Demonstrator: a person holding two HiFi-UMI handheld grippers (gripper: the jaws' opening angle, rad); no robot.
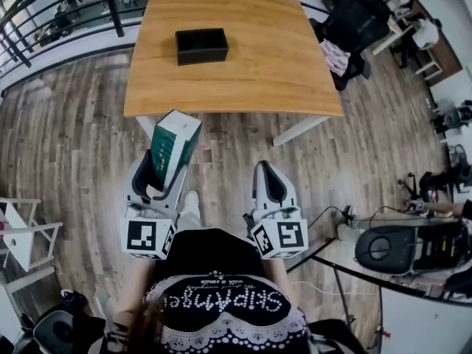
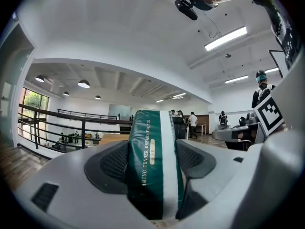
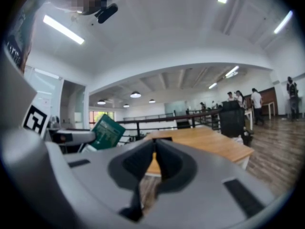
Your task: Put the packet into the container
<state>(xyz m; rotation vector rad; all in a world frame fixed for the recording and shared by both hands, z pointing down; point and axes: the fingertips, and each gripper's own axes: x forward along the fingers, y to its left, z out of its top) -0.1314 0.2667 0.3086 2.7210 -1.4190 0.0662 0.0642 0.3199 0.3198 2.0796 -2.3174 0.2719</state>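
My left gripper (image 1: 164,169) is shut on a green and white packet (image 1: 172,145), held upright below the near edge of the wooden table (image 1: 243,72). In the left gripper view the packet (image 2: 153,161) fills the gap between the jaws of the left gripper (image 2: 153,168). A black container (image 1: 201,46) sits on the table's far left part, well away from both grippers. My right gripper (image 1: 268,182) is shut and holds nothing; its jaws meet in the right gripper view (image 3: 155,159). The packet (image 3: 107,132) shows there at the left.
A dark railing (image 1: 51,9) runs along the far left. A black chair (image 1: 358,21) with clothes stands right of the table. A white stool (image 1: 22,231) is at the left, and a bench with cables and equipment (image 1: 402,249) at the right. Wooden floor lies underfoot.
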